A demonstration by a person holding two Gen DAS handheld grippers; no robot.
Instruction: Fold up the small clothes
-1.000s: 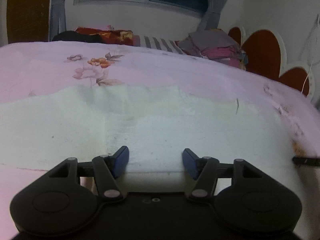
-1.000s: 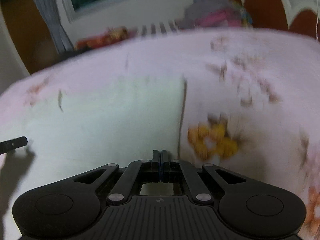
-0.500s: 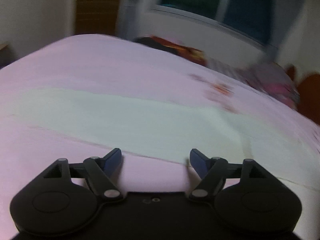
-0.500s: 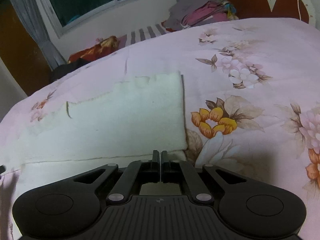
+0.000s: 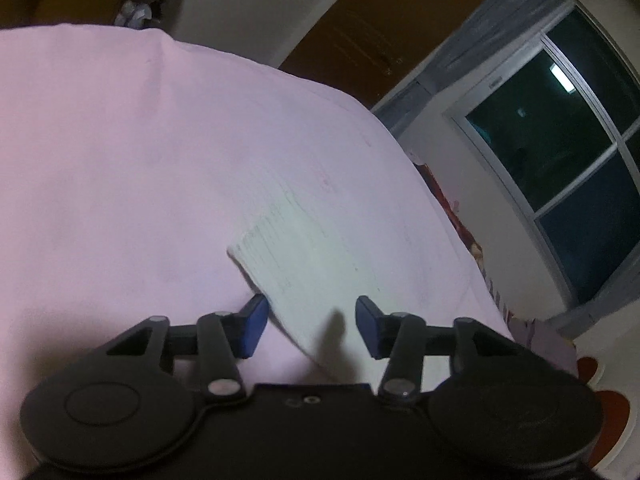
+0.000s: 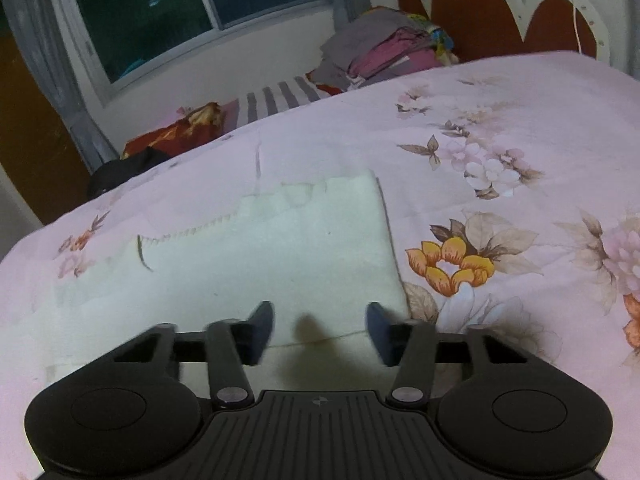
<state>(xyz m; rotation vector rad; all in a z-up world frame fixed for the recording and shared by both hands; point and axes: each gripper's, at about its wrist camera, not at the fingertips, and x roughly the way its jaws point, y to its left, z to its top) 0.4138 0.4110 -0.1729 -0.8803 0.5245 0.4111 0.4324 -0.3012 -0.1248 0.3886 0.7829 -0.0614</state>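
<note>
A white cloth (image 6: 260, 264) lies flat on the pink flowered bedsheet (image 6: 520, 160), with one layer folded over another. My right gripper (image 6: 320, 330) is open and empty, just above the near fold edge at the cloth's right end. In the left wrist view the cloth (image 5: 312, 256) shows its left end and a corner. My left gripper (image 5: 308, 326) is open and empty, its fingers either side of the cloth's near edge.
A pile of folded clothes (image 6: 380, 52) and a striped cloth (image 6: 276, 100) sit at the bed's far side below the window (image 6: 192, 8). A red and white headboard (image 6: 512, 20) stands at the right. A brown door (image 5: 380, 32) is beyond the bed.
My right gripper has opened and let go of the cloth's folded edge. My left gripper has swung left along the cloth to its left end, still open.
</note>
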